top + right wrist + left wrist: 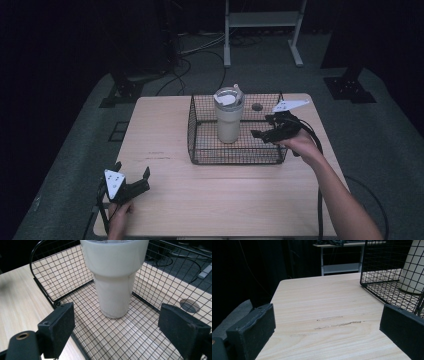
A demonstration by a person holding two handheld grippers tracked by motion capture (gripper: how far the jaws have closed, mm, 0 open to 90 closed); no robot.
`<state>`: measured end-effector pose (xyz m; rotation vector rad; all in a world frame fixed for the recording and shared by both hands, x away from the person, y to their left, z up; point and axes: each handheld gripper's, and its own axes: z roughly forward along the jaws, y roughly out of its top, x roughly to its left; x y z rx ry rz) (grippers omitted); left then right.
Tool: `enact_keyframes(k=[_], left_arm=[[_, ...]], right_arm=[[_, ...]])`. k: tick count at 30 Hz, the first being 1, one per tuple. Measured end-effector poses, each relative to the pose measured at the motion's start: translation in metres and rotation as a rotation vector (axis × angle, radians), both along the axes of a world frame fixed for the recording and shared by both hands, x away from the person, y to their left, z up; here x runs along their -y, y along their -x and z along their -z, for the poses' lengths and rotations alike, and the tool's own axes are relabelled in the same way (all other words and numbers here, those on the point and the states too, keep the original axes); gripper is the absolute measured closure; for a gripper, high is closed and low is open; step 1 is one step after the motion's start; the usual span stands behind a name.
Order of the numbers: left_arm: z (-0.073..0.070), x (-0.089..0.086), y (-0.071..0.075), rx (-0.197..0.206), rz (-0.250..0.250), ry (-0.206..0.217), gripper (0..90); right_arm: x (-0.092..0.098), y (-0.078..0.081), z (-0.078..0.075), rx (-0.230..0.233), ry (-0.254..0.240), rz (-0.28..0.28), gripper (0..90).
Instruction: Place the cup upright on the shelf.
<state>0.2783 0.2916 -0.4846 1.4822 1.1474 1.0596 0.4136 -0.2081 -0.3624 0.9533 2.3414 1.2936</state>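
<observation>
A cream tumbler [229, 116] with a clear lid stands upright inside a black wire basket [200, 150] on the wooden table. In the right gripper view the tumbler [115, 277] rises just ahead of the open jaws, untouched. My right gripper [260, 131] hangs over the basket's right part, open, pointing left at the tumbler. My left gripper [132, 176] rests open near the table's front left corner, far from the basket. Its own view shows bare table [324, 315] between the jaws, with the basket [387, 270] and tumbler [414, 267] at upper right.
A round hole [257, 106] sits in the tabletop behind the basket. A white metal frame [262, 30] and cables [185, 65] lie on the grey floor beyond the table. Cables trail from both grippers off the front edge.
</observation>
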Motion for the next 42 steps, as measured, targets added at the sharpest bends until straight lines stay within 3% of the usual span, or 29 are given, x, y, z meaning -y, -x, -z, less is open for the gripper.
enact_keyframes(k=[18,26,42], left_arm=[[0.000,0.000,0.000,0.000,0.000,0.000,0.0],[0.000,0.000,0.000,-0.001,-0.001,0.002,0.0],[0.000,0.000,0.000,0.000,0.000,-0.001,0.0]], right_arm=[[0.026,0.040,0.002,0.016,-0.027,-0.016,13.2],[0.032,0.053,0.005,0.014,-0.017,-0.021,13.2],[0.048,0.083,0.022,0.015,-0.038,-0.026,13.2]])
